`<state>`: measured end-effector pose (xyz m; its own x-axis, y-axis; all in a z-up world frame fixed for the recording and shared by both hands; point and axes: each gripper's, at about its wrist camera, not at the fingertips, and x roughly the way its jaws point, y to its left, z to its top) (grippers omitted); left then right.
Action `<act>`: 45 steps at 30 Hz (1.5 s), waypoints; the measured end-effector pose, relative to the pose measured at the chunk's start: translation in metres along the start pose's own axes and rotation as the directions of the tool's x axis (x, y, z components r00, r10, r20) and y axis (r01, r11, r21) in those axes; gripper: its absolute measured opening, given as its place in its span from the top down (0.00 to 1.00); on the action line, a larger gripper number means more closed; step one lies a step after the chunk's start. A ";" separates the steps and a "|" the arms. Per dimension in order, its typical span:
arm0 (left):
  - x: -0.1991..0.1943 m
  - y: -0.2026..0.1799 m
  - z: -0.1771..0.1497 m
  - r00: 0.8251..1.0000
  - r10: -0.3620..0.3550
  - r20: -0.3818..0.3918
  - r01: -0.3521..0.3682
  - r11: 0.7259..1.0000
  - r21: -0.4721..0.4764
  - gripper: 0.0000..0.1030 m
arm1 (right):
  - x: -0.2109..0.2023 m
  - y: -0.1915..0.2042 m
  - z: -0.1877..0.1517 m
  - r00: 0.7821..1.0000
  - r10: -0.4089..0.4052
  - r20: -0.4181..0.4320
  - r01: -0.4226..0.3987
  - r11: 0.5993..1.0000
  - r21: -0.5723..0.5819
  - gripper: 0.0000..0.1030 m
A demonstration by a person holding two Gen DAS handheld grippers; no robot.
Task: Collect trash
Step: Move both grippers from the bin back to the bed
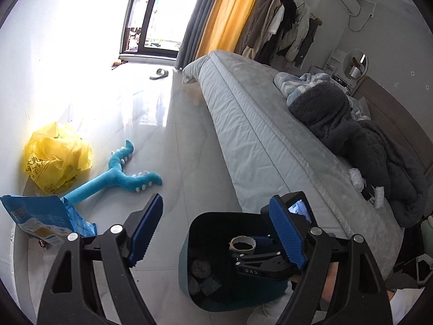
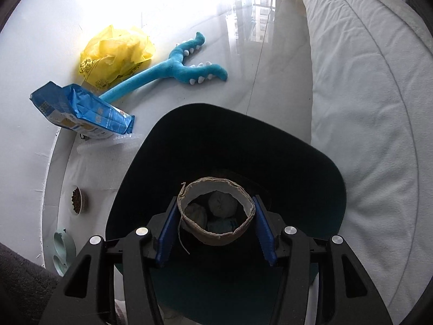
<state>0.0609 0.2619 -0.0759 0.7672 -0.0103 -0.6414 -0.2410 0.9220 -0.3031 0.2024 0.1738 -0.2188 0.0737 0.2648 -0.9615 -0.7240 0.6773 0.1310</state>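
Observation:
My right gripper [image 2: 216, 230] is shut on a cardboard tube [image 2: 216, 239] and holds it over the open dark bin [image 2: 230, 135]. The tube's open end faces the camera. Crumpled paper balls [image 2: 223, 203] lie in the bin below. In the left wrist view the bin [image 1: 194, 233] stands on the floor beside the bed, with the tube [image 1: 242, 244] and the right gripper [image 1: 259, 264] above it. My left gripper [image 1: 216, 233] is open and empty, above the floor just left of the bin.
A yellow plastic bag [image 1: 56, 157], a blue plush toy [image 1: 119, 173] and a blue food package [image 1: 40, 220] lie on the floor at left. A pet food bowl [image 2: 77, 200] sits by the wall. The bed [image 1: 257, 135] runs along the right with dark blankets [image 1: 351, 135].

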 end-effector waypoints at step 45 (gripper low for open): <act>-0.031 -0.108 0.041 0.974 -0.103 0.201 0.069 0.983 0.169 0.18 | -0.167 -0.056 -0.026 0.920 -0.028 0.391 0.057 0.996 -0.064 0.26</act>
<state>0.0877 0.1785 0.0061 0.8916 -0.0267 -0.4520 -0.0838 0.9713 -0.2227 0.2131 0.0735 -0.0715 0.3559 0.4933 -0.7937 -0.7611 0.6459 0.0601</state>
